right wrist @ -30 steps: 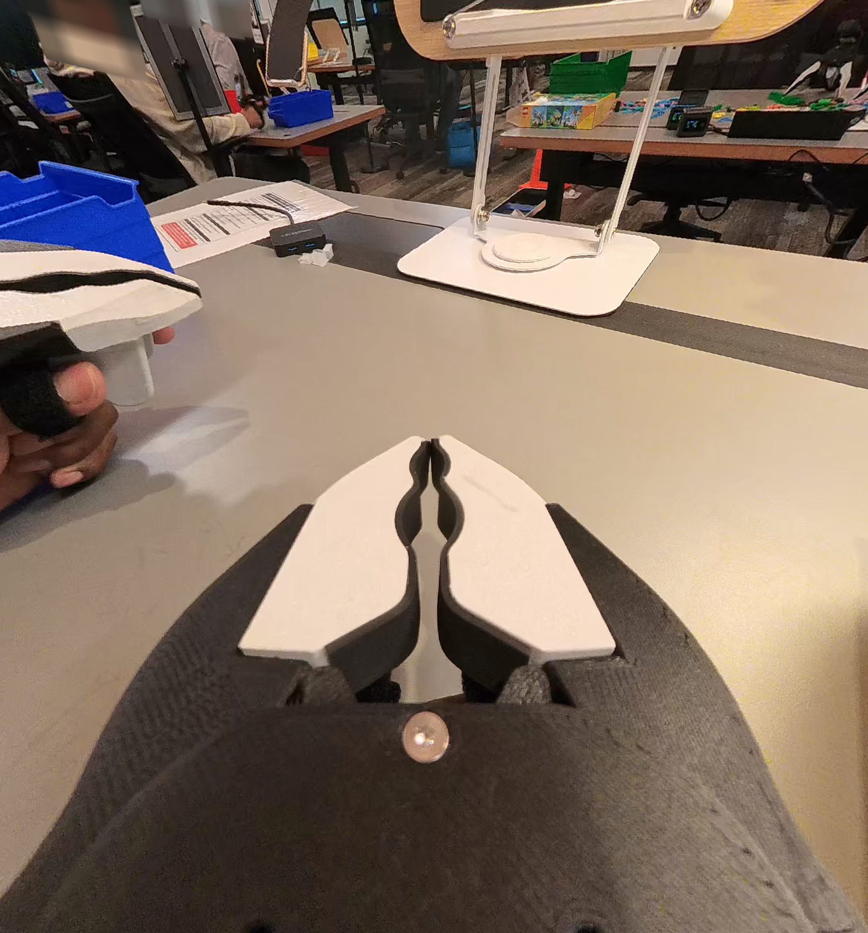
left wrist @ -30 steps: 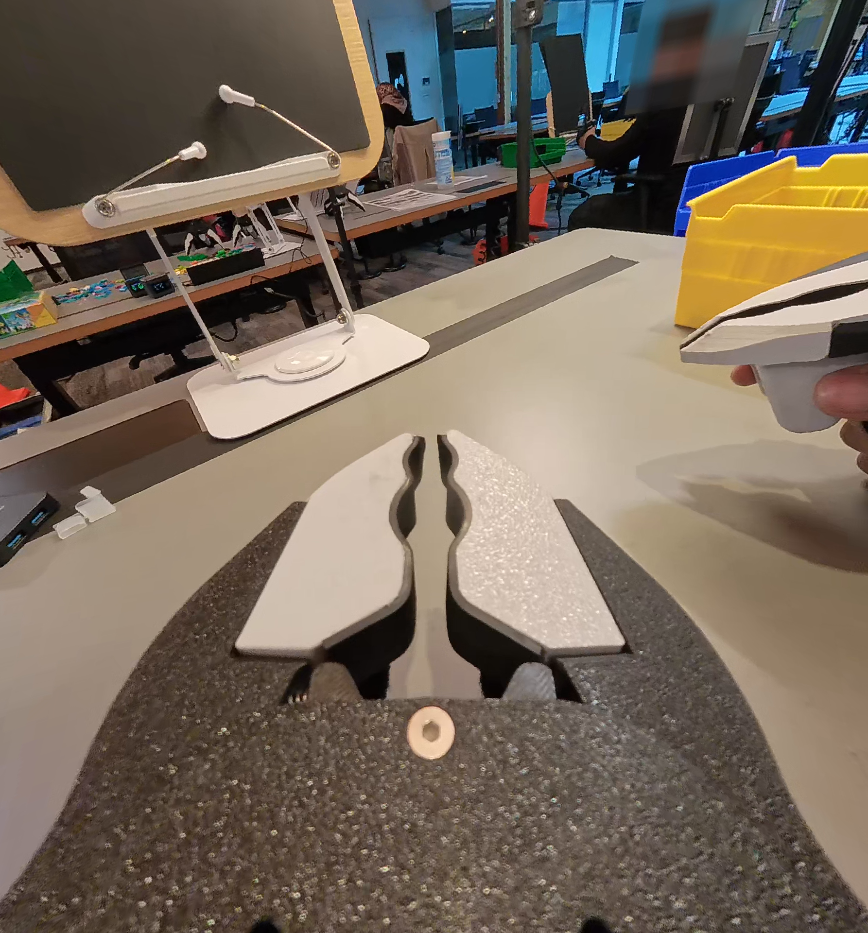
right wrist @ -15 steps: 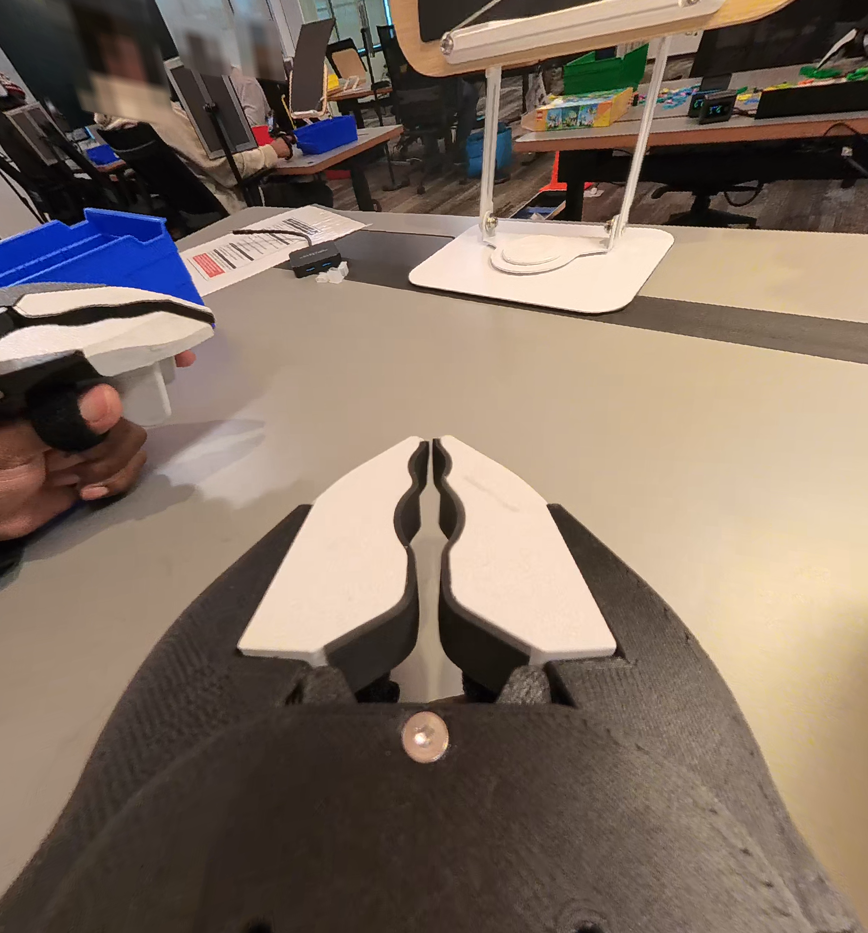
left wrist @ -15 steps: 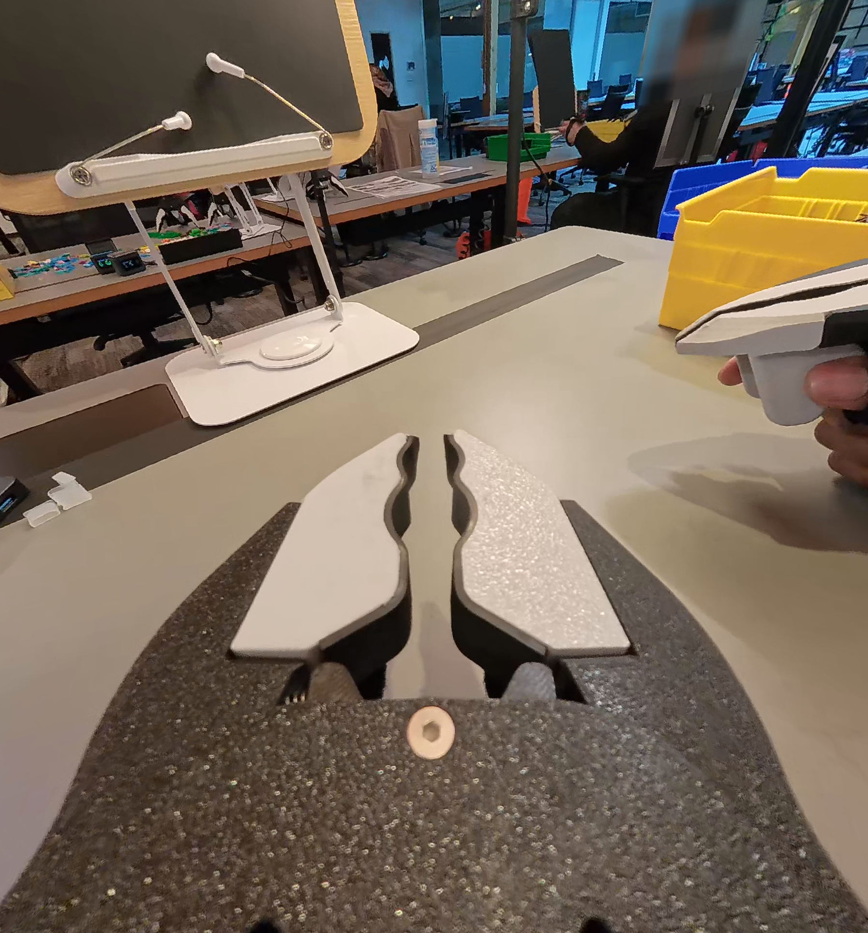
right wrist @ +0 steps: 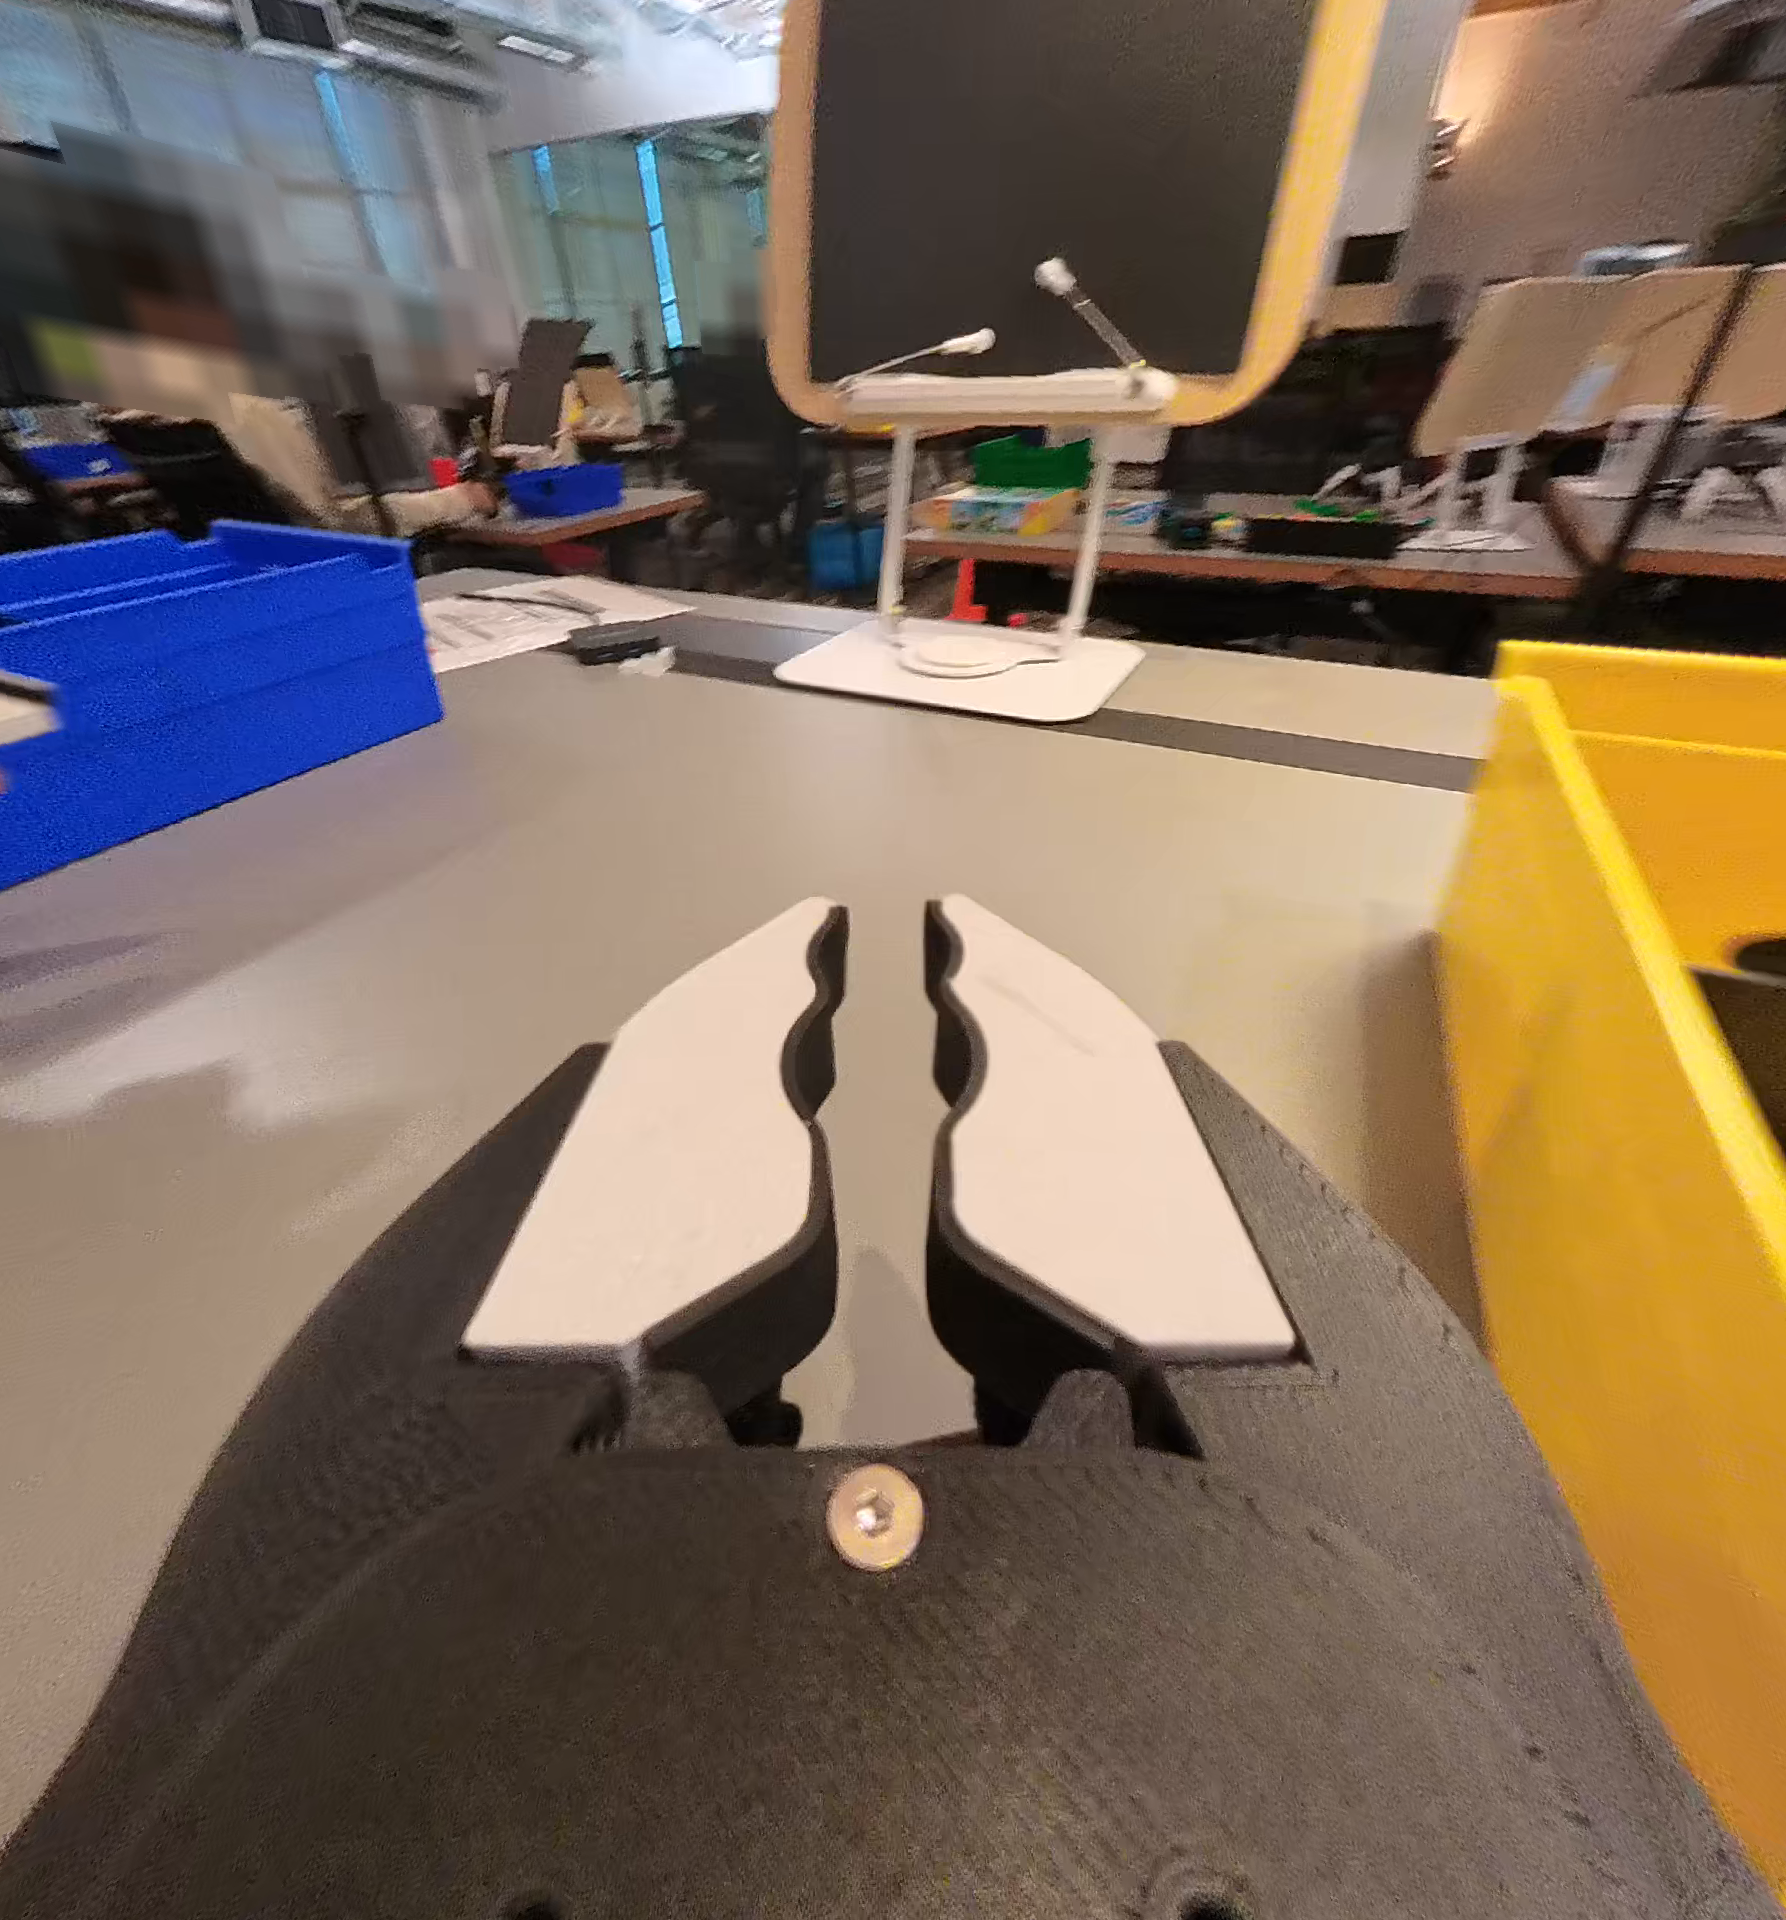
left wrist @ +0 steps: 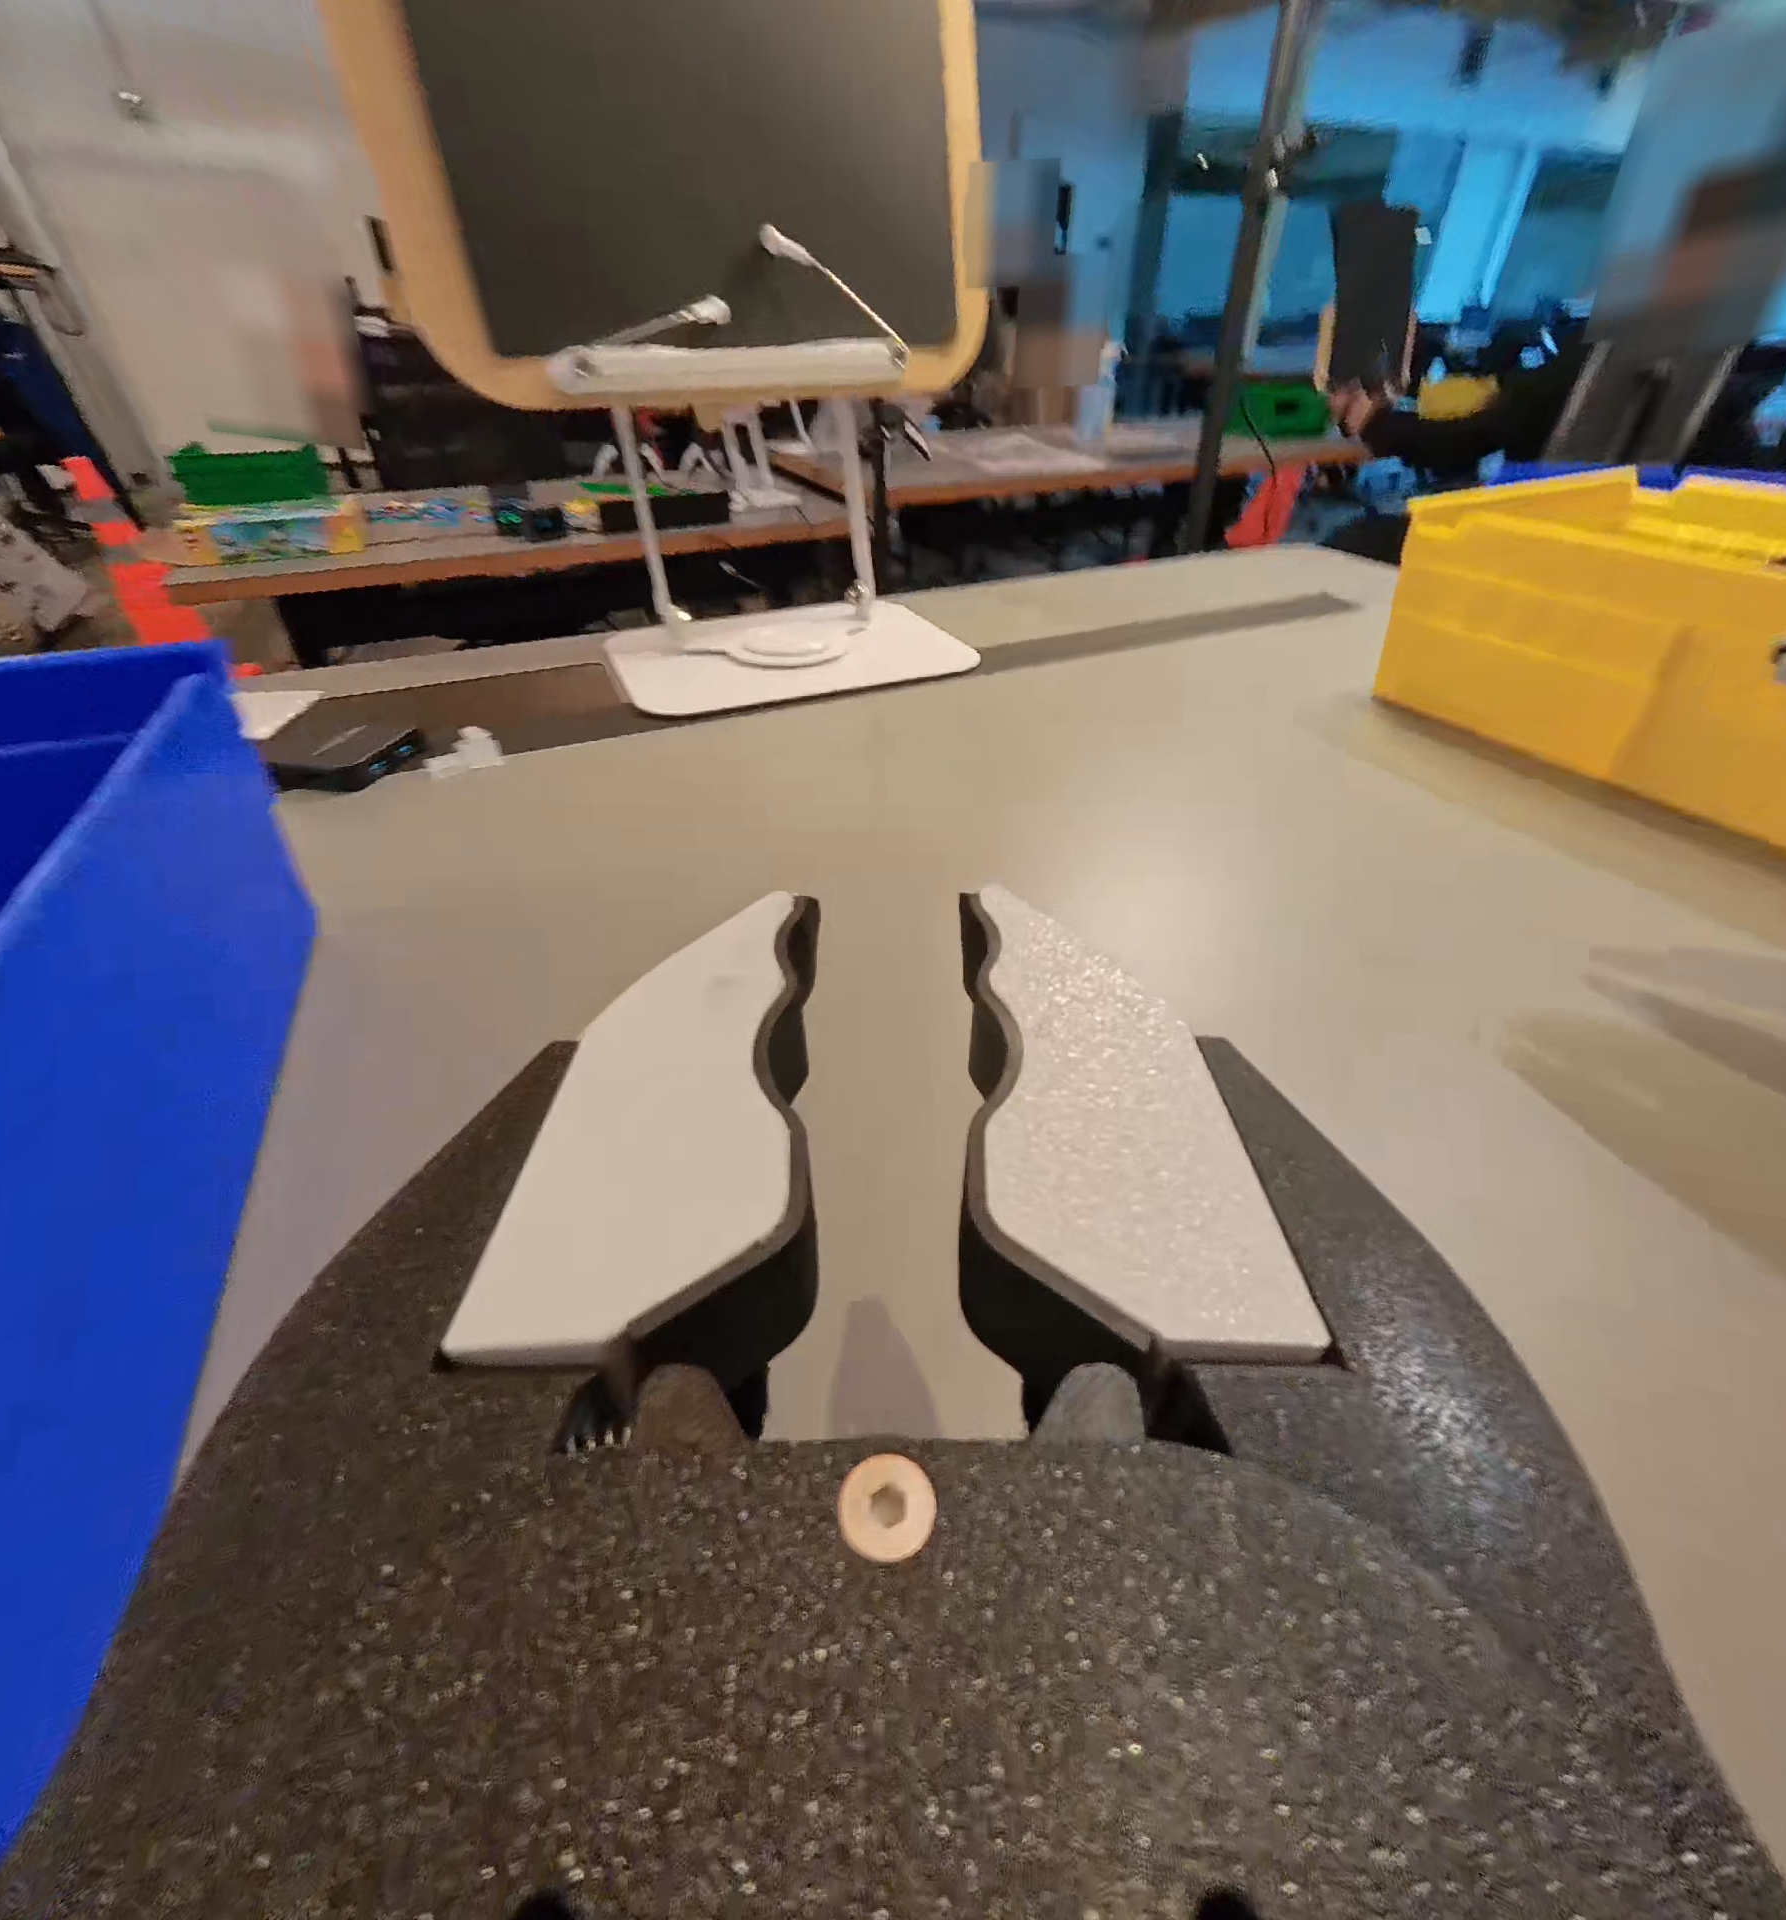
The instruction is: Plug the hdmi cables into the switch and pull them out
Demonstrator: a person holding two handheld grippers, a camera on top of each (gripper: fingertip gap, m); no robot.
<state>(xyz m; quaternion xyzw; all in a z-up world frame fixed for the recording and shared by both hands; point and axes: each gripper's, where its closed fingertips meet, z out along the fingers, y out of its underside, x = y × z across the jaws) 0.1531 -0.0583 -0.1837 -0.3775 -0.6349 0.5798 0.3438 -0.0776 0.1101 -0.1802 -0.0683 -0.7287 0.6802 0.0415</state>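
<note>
Grey and bare in its middle, the tabletop [left wrist: 1128, 831] runs back to a dark strip at its far edge, with a busy workshop of desks and seated people blurred behind. On that strip, at twelve o'clock in both wrist views, a white stand [left wrist: 795, 665] holds up a dark board with a wooden rim [left wrist: 681, 187].

From the left wrist view, the left gripper [left wrist: 887, 914] hovers over the tabletop with its jaws parted and nothing between them. A blue bin [left wrist: 89, 1039] stands close at nine o'clock. The switch [left wrist: 343, 750], a flat dark box, lies at eleven o'clock by the far strip, with small clear caps [left wrist: 465, 750] just beside it. A yellow bin [left wrist: 1616, 665] sits at two o'clock.

From the right wrist view, the right gripper [right wrist: 887, 920] also has its jaws released, a narrow gap showing bare tabletop. The yellow bin is close at three o'clock, something dark inside it. The switch is small and far off at eleven o'clock, next to printed sheets [right wrist: 536, 618]. No cable can be made out clearly in either view.
</note>
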